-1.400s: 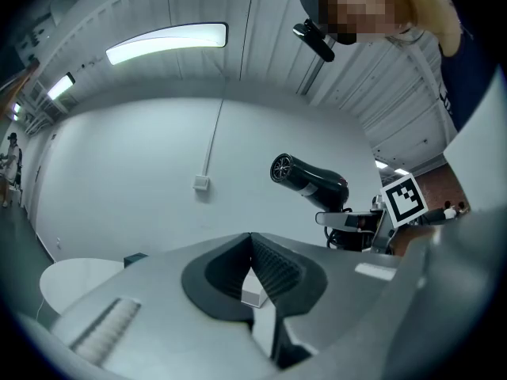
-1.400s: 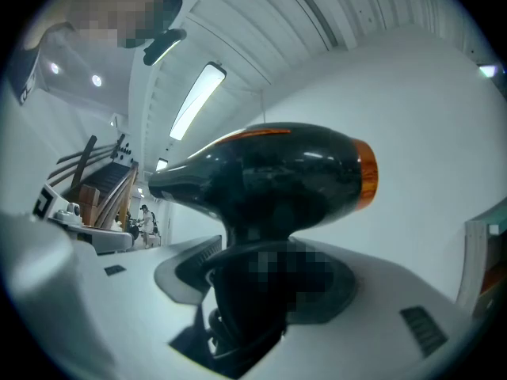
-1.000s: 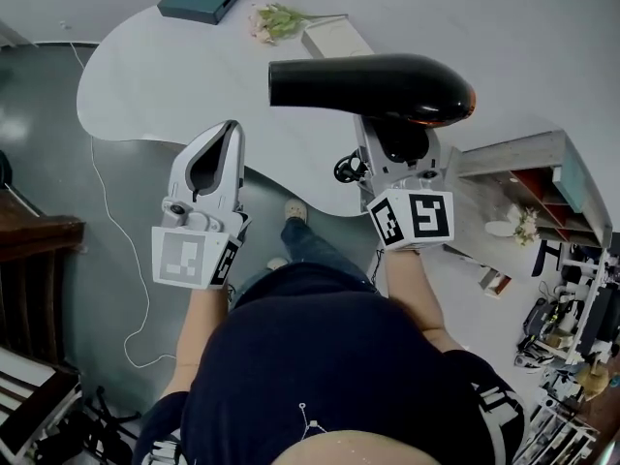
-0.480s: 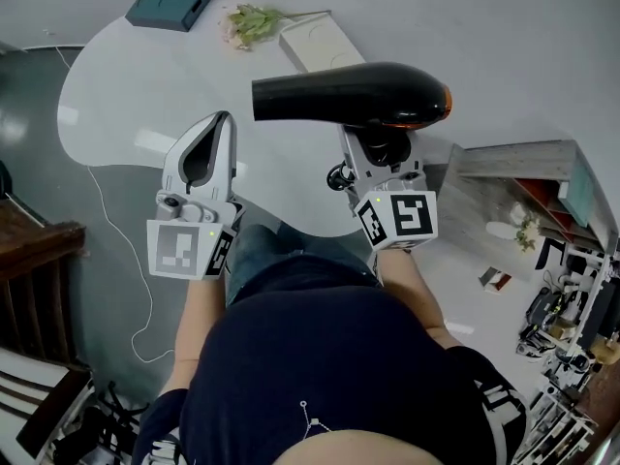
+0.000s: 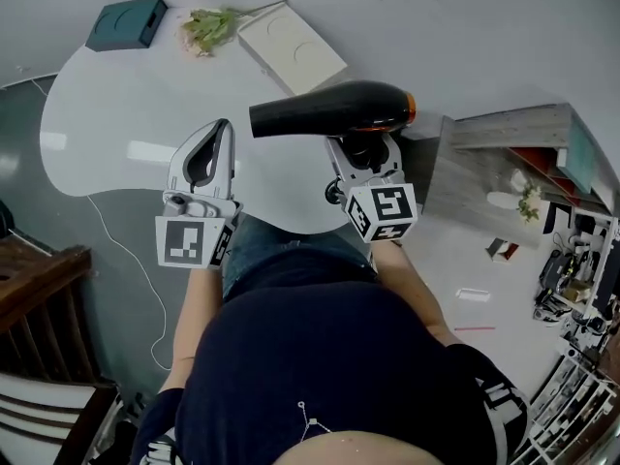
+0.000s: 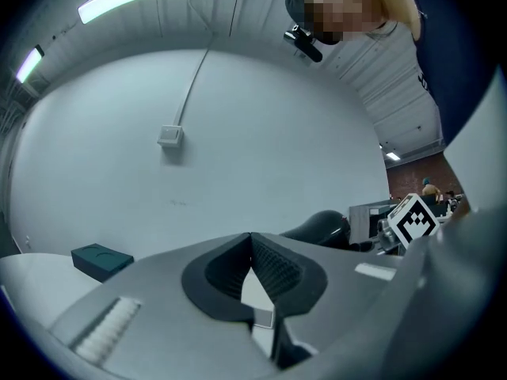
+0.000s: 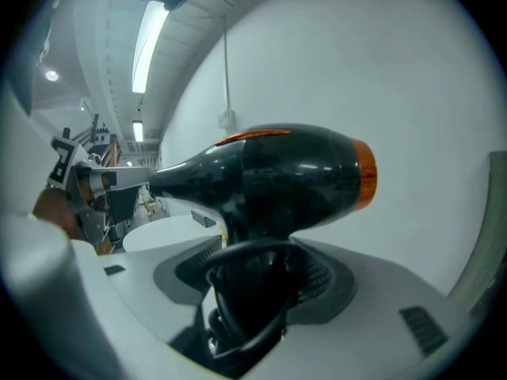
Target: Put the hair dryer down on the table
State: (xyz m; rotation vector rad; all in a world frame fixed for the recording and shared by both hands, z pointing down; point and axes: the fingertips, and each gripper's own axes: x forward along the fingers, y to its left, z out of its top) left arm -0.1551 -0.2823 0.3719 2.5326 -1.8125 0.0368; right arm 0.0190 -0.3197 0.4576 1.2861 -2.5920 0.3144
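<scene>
— Where is the hair dryer [image 5: 329, 109] right now?
— In my right gripper [image 5: 368, 159]. Its jaws pinch the black handle [image 7: 252, 287], and the barrel lies level over the near edge of the white table [image 5: 116, 114], nozzle pointing left.
— And your left gripper [image 5: 224, 132]?
— Jaws pressed together on nothing, beside the dryer.

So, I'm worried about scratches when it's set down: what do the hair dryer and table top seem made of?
The hair dryer: likely glossy black plastic, going by sharp highlights on its shell; orange rear ring. The table: smooth white top, perhaps laminate; it mirrors bright patches of light.
</scene>
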